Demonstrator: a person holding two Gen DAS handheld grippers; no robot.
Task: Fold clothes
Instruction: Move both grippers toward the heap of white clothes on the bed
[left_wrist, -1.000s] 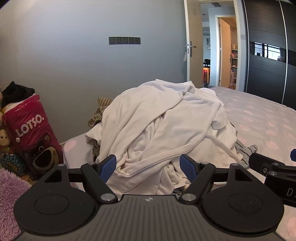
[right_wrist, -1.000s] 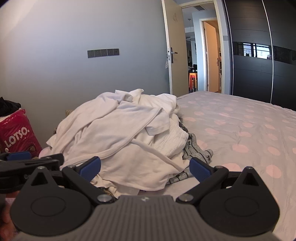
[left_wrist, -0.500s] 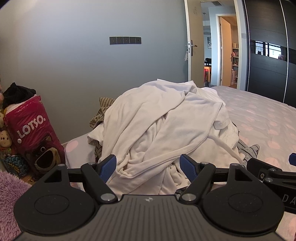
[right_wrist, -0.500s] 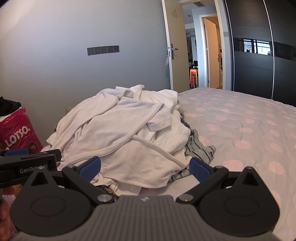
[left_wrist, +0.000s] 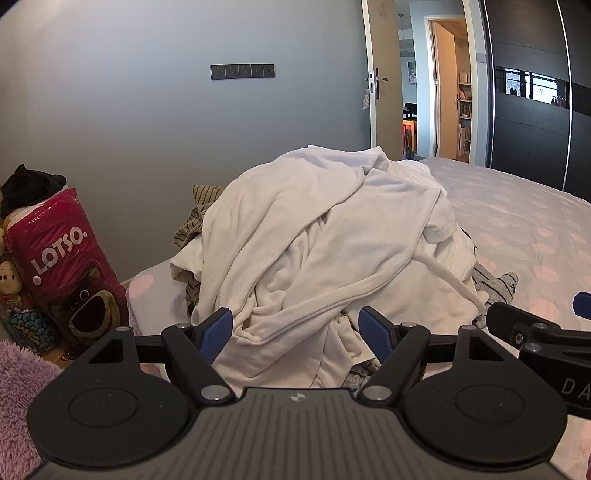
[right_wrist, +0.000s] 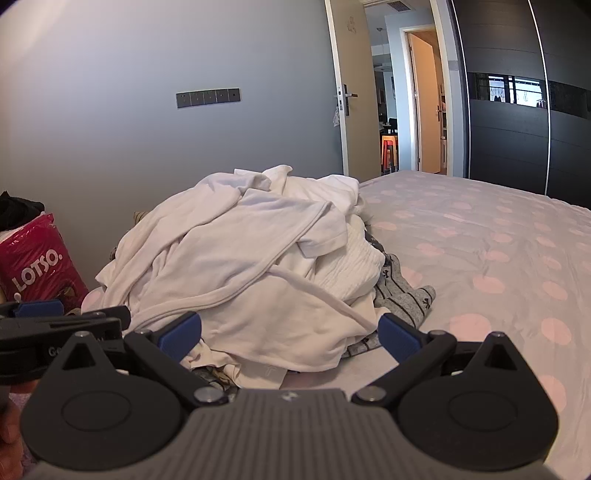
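Both tools, left tool (left_wrist: 295, 325) and right tool (right_wrist: 290, 332), are spread wide with nothing pinched. Your clothes pile (right_wrist: 258, 273) on the bed (right_wrist: 480, 251) looks untouched, so 0 items folded, I'd say.

dim, cool daylight | brighter doorway (left_wrist: 417, 110) | sharp focus | fisheye bending, dark corners

- The pile of white clothes (left_wrist: 332, 236) is soft matt cloth; one piece (right_wrist: 354, 266) looks ribbed.
- The grey garment (right_wrist: 406, 299) is thin knit cloth.
- The bed sheet (right_wrist: 480, 251) is smooth matt fabric.
- The red bag (left_wrist: 62, 254) is glossy, crinkled plastic.
- The left claw (left_wrist: 295, 328) has matt black plastic arms and ridged blue pads (left_wrist: 216, 328).
- The wardrobe (right_wrist: 517, 140) is dark and glossy.
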